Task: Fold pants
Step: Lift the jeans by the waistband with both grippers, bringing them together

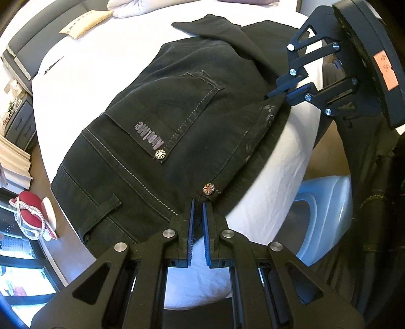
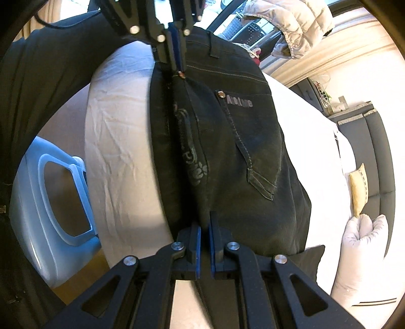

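Observation:
Black jeans (image 1: 162, 106) lie on a white bed (image 1: 88, 83), seat side up, with a back pocket and a printed label showing. My left gripper (image 1: 198, 202) is shut on the waistband edge beside a metal rivet (image 1: 209, 188). My right gripper (image 1: 286, 94) is shut on the jeans' folded edge farther along the same side. In the right wrist view the jeans (image 2: 240, 157) run away from my right gripper (image 2: 204, 227), which pinches the fold. The left gripper (image 2: 174, 60) pinches the far end of the fold.
A pale blue laundry basket (image 2: 53, 202) stands on the floor beside the bed (image 2: 121, 157). Pillows (image 1: 131, 6) and a small yellow cushion (image 1: 83, 24) lie at the head end. A dark headboard (image 2: 379, 157) and a puffy white jacket (image 2: 291, 22) are nearby.

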Demonstrator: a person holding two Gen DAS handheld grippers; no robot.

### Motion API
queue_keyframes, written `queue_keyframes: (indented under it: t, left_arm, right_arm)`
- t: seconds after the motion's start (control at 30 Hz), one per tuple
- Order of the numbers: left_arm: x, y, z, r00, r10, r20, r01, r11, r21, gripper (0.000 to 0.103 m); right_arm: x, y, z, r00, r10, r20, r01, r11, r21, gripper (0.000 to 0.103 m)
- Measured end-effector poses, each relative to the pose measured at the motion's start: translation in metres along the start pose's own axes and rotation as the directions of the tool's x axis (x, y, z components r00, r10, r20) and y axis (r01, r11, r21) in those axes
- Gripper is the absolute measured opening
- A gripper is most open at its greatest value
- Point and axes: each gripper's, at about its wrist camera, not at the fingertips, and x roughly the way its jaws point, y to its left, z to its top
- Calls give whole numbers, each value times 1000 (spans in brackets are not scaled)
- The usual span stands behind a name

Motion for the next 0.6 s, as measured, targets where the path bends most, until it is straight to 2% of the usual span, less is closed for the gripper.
queue_keyframes:
  t: [0.13, 0.3, 0.4, 0.6]
  left_arm:
    - [-1, -9, -5, 1000, 5, 1, -5, 1000, -7, 5]
    - [5, 0, -6, 1000, -5, 7, 5, 998, -64, 5]
    - [0, 3, -7, 1000, -15, 0, 15, 997, -78, 6]
    - [-28, 13, -15, 994, -92, -57, 85, 990, -117, 7]
  right_arm:
    - [-5, 2, -2, 1000, -4, 2, 4, 1000, 16, 7]
    - [14, 4, 9, 999, -24, -25, 24, 1000, -10, 7]
    - [16, 4, 10, 1000, -20, -24, 20, 1000, 14, 9]
    - [19, 6, 8, 1000, -22, -14, 23, 997, 77, 9]
